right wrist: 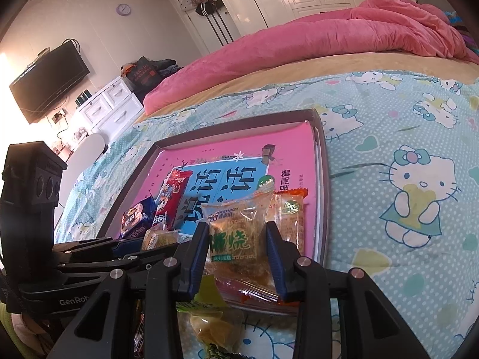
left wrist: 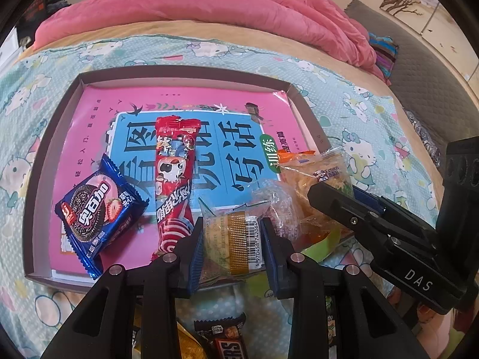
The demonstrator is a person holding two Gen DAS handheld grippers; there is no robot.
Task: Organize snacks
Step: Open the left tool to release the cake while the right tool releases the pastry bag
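Observation:
A shallow brown box tray (left wrist: 179,71) lies on the bed with a pink book (left wrist: 191,97) in its bottom. On the book lie a blue Oreo pack (left wrist: 98,212) and a long red stick pack (left wrist: 175,179). My left gripper (left wrist: 232,223) is shut on a small clear-wrapped pastry (left wrist: 233,243) with a barcode, over the tray's near edge. My right gripper (right wrist: 238,226) is shut on a clear pastry packet (right wrist: 232,239) with green lettering, just right of it. An orange packet (right wrist: 289,209) lies behind that. Each gripper shows in the other's view, right (left wrist: 317,191) and left (right wrist: 134,243).
A Snickers bar (left wrist: 227,344) and a yellow-green packet (right wrist: 206,323) lie on the Hello Kitty sheet (right wrist: 389,149) below the grippers, outside the tray (right wrist: 239,119). A pink duvet (left wrist: 194,6) is bunched along the far side of the bed. White drawers (right wrist: 110,104) stand beyond.

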